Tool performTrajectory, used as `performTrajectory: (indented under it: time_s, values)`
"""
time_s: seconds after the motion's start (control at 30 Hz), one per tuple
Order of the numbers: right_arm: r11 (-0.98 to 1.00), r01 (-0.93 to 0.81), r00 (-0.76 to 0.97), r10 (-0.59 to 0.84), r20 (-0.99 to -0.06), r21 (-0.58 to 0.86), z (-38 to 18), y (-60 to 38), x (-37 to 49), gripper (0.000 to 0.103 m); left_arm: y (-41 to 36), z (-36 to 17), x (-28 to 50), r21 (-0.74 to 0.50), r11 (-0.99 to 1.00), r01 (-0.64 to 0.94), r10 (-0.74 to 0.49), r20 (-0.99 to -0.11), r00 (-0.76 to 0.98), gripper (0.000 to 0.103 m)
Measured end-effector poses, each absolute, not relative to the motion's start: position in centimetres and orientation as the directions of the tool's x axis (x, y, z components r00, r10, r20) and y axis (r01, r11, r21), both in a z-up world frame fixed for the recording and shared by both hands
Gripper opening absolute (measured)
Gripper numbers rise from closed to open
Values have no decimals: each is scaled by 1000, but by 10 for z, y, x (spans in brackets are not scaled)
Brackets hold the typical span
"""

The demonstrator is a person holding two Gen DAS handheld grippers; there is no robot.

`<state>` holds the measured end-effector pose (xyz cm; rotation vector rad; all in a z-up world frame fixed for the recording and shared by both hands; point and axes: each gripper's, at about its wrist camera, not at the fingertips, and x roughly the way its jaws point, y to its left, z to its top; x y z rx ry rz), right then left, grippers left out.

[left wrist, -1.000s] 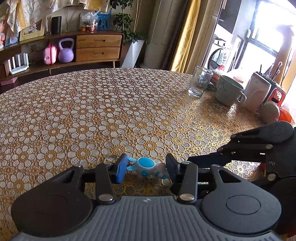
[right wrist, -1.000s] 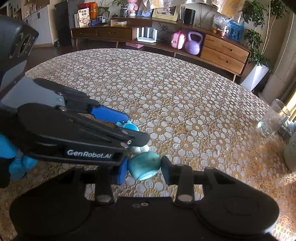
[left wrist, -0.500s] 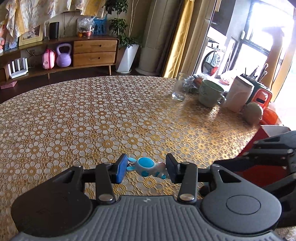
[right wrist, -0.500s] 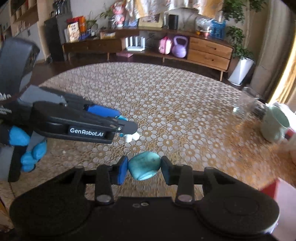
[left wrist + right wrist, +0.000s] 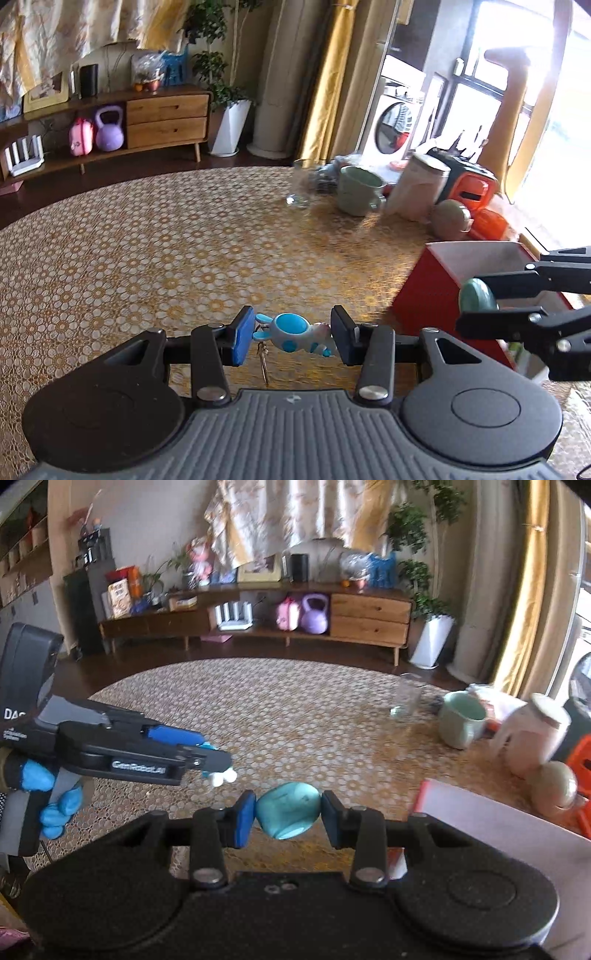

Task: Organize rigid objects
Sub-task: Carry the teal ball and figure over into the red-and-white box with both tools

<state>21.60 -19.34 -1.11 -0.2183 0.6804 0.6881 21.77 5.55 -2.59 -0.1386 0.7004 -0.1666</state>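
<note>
My left gripper point(image 5: 293, 338) is shut on a small blue-and-white rabbit keychain point(image 5: 295, 334), whose metal ring point(image 5: 264, 363) dangles below it, above the flowered tablecloth point(image 5: 166, 251). My right gripper point(image 5: 288, 812) is shut on a turquoise stone point(image 5: 288, 810). In the left wrist view the right gripper point(image 5: 476, 301) shows at the right, holding the stone point(image 5: 474, 299) over a red box point(image 5: 443, 291) with a white inside. In the right wrist view the left gripper point(image 5: 218, 762) shows at the left, held by a hand in a blue glove point(image 5: 48, 794).
At the table's far right stand a clear glass point(image 5: 303, 184), a green mug point(image 5: 356, 190), a white jug point(image 5: 419, 190), a round beige object point(image 5: 450, 219) and orange containers point(image 5: 476, 192). A wooden sideboard point(image 5: 314, 616) lines the far wall.
Both grippers have risen and swung to the right with their objects still held. The red box has come into view, and the right gripper now hangs over it.
</note>
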Motion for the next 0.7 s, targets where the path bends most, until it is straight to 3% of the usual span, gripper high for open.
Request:
performTrajectory:
  time_s: [0.33,0.7]
  values:
    - [822,-567,645,477,-597,45,3,-264,200,37,-14,8,198,-148,965,218,-263,-593,761,44]
    - [894,-447,707,377,-598,35,-5,-343,201,37,-95,7,200,-130,939,318,-329,-605,725,44]
